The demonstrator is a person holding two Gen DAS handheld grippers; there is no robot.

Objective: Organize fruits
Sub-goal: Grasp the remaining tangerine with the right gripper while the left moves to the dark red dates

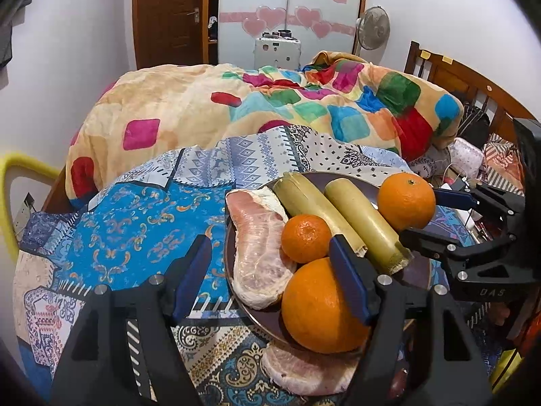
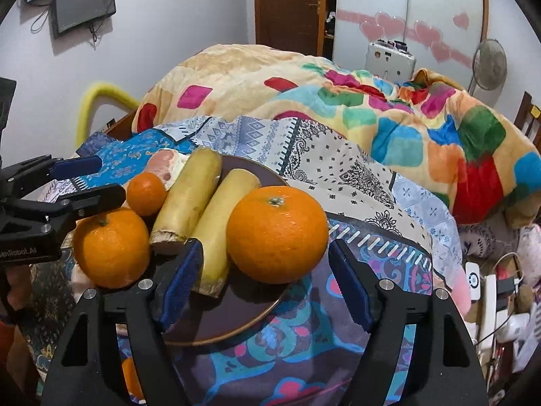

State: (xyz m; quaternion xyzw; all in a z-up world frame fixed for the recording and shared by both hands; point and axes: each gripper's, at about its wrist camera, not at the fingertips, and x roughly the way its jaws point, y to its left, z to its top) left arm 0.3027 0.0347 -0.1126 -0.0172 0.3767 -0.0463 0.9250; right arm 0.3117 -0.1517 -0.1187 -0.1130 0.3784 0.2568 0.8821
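Brown plate (image 2: pixel 236 331) mid-frame, crowded: three oranges, two sugarcane pieces (image 2: pixel 189 199), pomelo wedge (image 1: pixel 260 237). Left gripper (image 1: pixel 270 277) and right gripper (image 2: pixel 263 280) jaws wide apart, gripping nothing. Bedding behind.

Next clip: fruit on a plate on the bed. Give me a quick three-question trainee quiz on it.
1. How many oranges sit on the plate?
2. True or false: the right gripper is clamped on the big orange.
3. What lies between the two sugarcane pieces and the plate's far left edge? A) pomelo segment B) banana C) apple

Key: 1) three, the small one included; 2) false, the pads stand clear of it; 3) A
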